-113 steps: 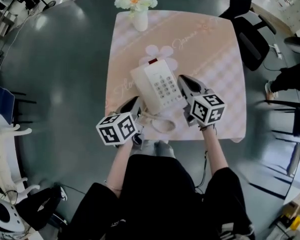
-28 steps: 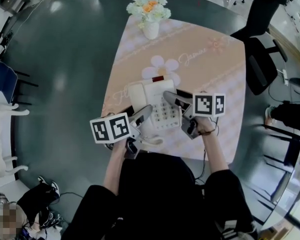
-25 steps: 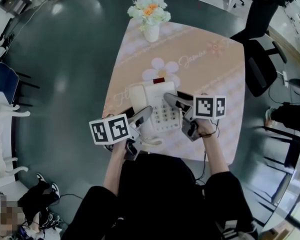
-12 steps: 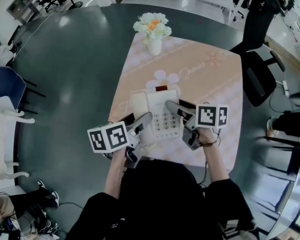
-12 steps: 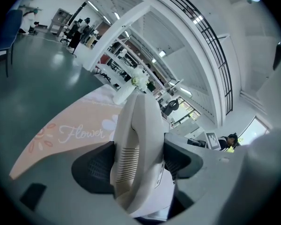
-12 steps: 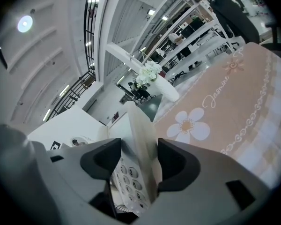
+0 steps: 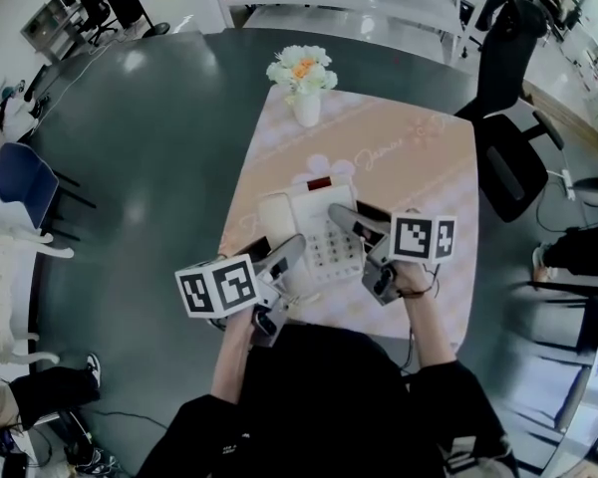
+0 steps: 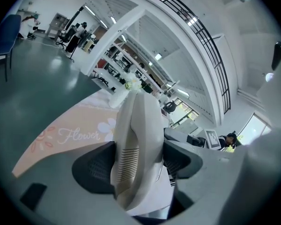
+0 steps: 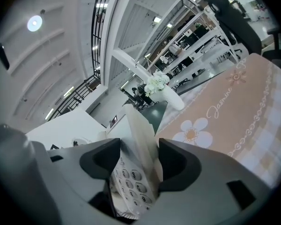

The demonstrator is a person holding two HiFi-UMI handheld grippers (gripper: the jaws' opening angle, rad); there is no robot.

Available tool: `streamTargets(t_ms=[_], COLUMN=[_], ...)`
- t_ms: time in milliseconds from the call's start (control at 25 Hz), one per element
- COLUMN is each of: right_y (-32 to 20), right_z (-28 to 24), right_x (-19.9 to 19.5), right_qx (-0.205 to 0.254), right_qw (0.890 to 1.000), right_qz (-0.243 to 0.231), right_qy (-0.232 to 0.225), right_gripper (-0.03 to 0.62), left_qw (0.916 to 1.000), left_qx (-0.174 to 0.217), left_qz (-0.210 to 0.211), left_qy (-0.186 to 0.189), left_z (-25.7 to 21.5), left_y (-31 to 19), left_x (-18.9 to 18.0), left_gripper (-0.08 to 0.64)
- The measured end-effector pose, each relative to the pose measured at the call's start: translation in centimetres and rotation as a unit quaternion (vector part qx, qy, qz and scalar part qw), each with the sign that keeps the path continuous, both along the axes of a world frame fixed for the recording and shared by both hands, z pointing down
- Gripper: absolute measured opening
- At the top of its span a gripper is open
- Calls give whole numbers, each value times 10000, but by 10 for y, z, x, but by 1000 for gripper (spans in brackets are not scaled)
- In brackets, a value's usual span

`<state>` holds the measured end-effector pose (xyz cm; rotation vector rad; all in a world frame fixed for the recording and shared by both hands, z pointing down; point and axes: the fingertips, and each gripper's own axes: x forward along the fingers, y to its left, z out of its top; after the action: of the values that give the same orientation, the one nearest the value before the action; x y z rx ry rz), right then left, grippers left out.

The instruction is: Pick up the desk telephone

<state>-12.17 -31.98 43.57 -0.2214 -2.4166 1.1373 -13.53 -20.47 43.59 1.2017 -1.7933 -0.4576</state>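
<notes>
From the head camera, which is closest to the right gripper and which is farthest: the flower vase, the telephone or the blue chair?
1. Telephone: held in the right gripper, at the near end of the pink mat.
2. Flower vase: at the mat's far edge.
3. Blue chair: far off to the left, on the floor.

Showing a white plastic desk telephone [image 7: 314, 235] with pale grey keys and a small dark red panel near its top edge. Lying beneath, a peach-pink square tablecloth [image 7: 429, 157] carrying a white daisy print, white cursive lettering and a pale checked border. Spreading around that, a dark grey-green glossy round table [image 7: 149, 167]. Glowing white and orange, a small flower bouquet [image 7: 304, 68] in a white vase [image 7: 307, 108]. Bearing white cubes with black square markers, the grey left gripper [image 8: 139, 149] and grey right gripper [image 9: 138, 149], both black-padded.
</notes>
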Motion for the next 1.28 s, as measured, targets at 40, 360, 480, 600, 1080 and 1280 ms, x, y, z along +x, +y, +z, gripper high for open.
streamTargets(t_ms=[40, 360, 480, 600, 1080, 1280], right_y=[-1, -1, 3, 3, 7, 8], right_z=[-3, -27, -38, -48, -66, -66], right_x=[0, 2, 2, 3, 6, 8], right_qx=[20, 79, 48, 81, 162, 107], right_qw=[10000, 9995, 9989, 9982, 9961, 9959], right_qz=[27, 120, 108, 118, 101, 109], right_qy=[-12, -280, -463, -576, -856, -886], right_gripper=[244, 244, 245, 245, 244, 244], left_qw=[10000, 9996, 9993, 9990, 9980, 9979], left_qx=[17, 194, 238, 283, 386, 368], left_qz=[-8, -82, -92, -101, -132, -143], left_qy=[-10, -173, -261, -340, -486, -504], left_z=[-2, -23, -32, -40, -55, -55], left_y=[0, -1, 1, 1, 2, 3], left_x=[1, 1, 2, 3, 5, 8], left_gripper=[319, 318, 318, 318, 318, 318])
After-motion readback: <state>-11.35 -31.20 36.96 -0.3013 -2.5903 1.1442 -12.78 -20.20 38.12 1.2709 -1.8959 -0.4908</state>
